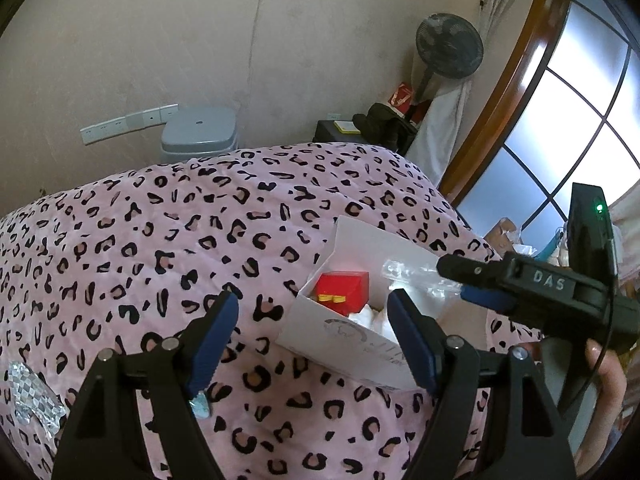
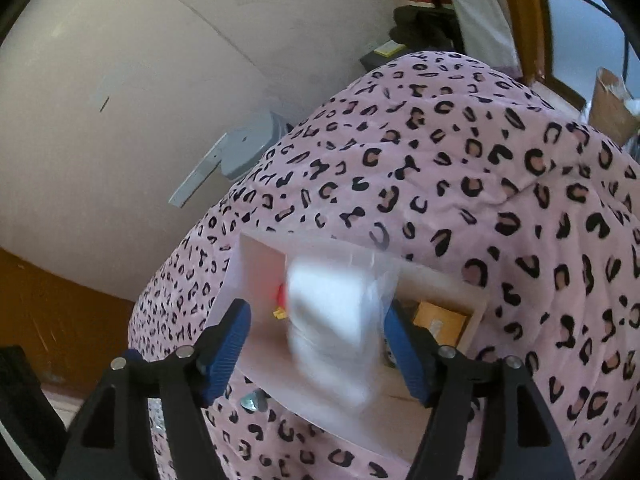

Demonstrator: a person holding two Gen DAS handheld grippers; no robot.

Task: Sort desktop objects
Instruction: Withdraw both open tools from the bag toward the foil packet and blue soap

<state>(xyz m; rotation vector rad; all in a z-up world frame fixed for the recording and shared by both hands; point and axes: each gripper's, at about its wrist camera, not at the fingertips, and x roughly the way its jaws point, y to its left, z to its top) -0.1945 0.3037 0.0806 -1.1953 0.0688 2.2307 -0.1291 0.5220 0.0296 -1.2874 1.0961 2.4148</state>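
Left wrist view, from left to right: a crinkled silver foil packet (image 1: 30, 400) lies on the pink leopard-print blanket (image 1: 160, 240) near the lower left edge. The left gripper (image 1: 312, 340) hangs over the blanket with its jaws apart and nothing between them. Just right of centre stands an open white box (image 1: 316, 328), its lid raised behind it; inside sits a red box (image 1: 346, 286) with a small yellow piece at its front, beside soft white contents. A clear plastic bag (image 1: 412, 272) hangs over the box's right part. The right gripper (image 1: 464, 276) reaches in from the right edge, a hand (image 1: 604, 376) below it.

Right wrist view: the right gripper (image 2: 316, 344) points down at the same white box (image 2: 260, 264). Its jaws stand apart, and a blurred clear bag holding something white (image 2: 332, 312) lies between them above the box; whether the blue pads (image 2: 404, 348) touch it cannot be told. A brown compartment (image 2: 440, 320) shows to the bag's right.
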